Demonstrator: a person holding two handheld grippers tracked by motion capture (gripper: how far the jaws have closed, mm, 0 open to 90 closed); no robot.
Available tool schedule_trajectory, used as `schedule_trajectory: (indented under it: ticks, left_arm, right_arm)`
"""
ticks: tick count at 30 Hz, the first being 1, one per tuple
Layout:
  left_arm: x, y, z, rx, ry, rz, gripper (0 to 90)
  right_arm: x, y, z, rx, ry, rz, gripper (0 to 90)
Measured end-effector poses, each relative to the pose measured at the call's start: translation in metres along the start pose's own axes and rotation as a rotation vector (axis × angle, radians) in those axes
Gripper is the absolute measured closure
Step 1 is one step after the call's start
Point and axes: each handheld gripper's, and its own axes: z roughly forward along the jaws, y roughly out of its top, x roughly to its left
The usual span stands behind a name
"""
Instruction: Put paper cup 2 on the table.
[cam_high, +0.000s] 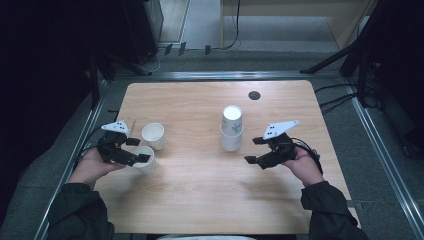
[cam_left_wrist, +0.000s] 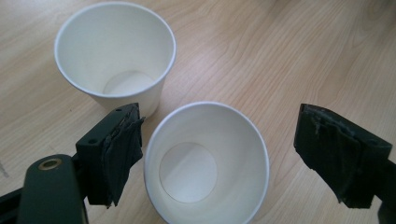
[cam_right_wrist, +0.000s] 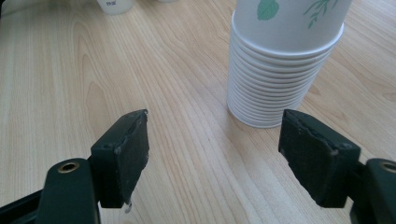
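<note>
Left tongs (cam_left_wrist: 219, 158) stand apart around a white cup (cam_left_wrist: 205, 163), apparently untouched; a second cup (cam_left_wrist: 114, 60) stands just beyond. Right tongs (cam_right_wrist: 215, 154) stand apart before the stacked cups (cam_right_wrist: 280, 60).

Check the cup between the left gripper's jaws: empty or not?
Empty. The left gripper view looks straight into the cup: bare white bottom, nothing inside. It stands upright, mouth up, with the left gripper open around it.

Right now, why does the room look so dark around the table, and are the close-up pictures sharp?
High view: light falls on the wooden table, while the surroundings sink into black. Left gripper view: both paper cups look crisp with soft shadows. Right gripper view: the cup stack is sharp and cropped at the top; no strong glare.
</note>
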Motion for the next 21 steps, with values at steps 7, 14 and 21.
schedule_trajectory:
  ticks: [7, 14, 21]
  left_arm:
    - [0.003, 0.011, -0.011, -0.096, -0.048, -0.030, 16.3]
    - [-0.006, 0.029, -0.008, -0.091, -0.053, 0.010, 16.5]
    - [-0.013, 0.046, 0.001, -0.109, -0.074, 0.003, 16.5]
  right_arm:
    - [0.002, -0.004, -0.001, 0.006, -0.005, 0.004, 25.1]
    - [0.008, -0.007, 0.004, 0.028, 0.000, -0.010, 25.1]
    - [0.010, -0.011, 0.002, 0.033, -0.010, -0.002, 25.1]
